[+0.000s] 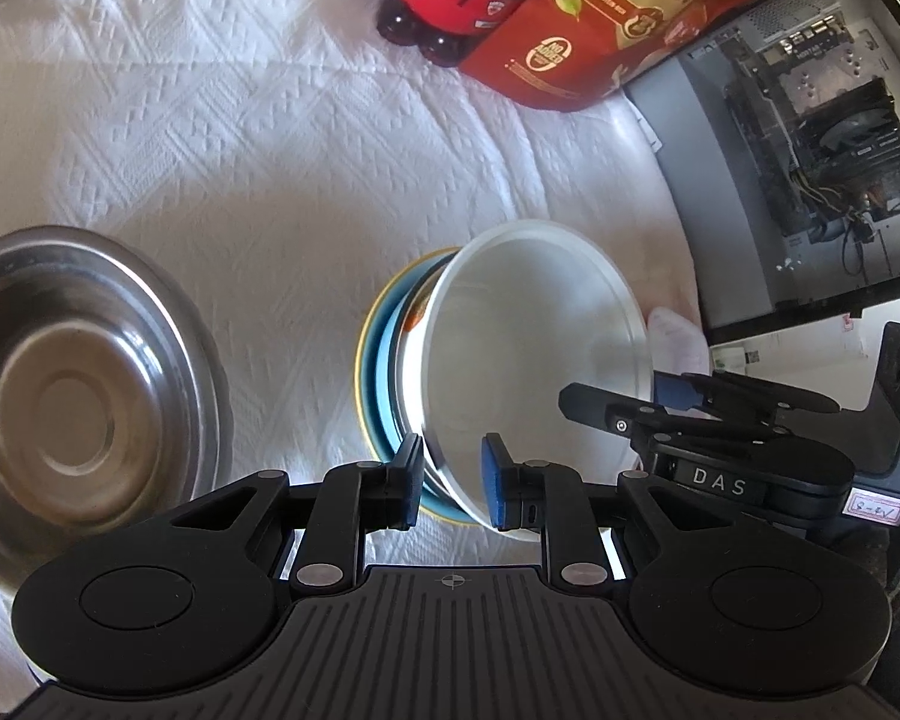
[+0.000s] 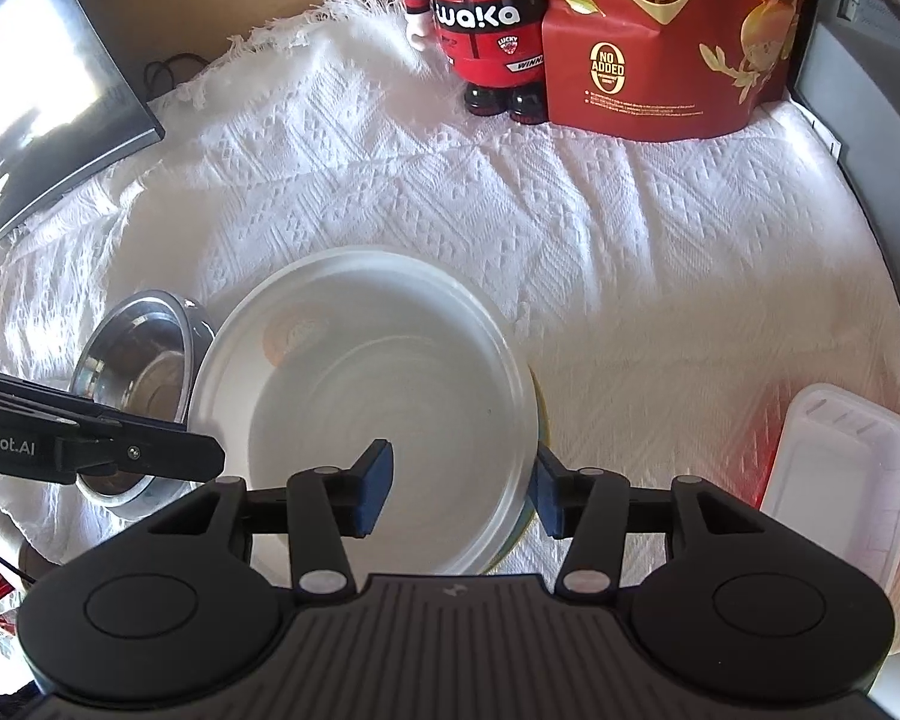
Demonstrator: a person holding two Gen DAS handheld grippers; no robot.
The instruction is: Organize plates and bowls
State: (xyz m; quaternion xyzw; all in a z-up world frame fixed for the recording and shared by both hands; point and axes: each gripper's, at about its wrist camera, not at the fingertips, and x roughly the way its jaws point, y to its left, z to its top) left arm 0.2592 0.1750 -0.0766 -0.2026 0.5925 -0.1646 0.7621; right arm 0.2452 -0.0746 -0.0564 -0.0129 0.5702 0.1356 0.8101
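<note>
Left gripper [image 1: 450, 480] grasps the near rim of a tilted white bowl [image 1: 534, 354], which rests on stacked plates [image 1: 378, 360]. Right gripper [image 2: 459, 483] straddles the bowl's right rim, unclenched. Beyond-left of the bowl sits a steel bowl [image 1: 72, 396]. Stacking seems underway; next, probably level and release it.

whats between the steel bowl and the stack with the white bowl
Only bare white cloth separates the steel bowl from the white bowl and its stack, as the left wrist view shows.
</note>
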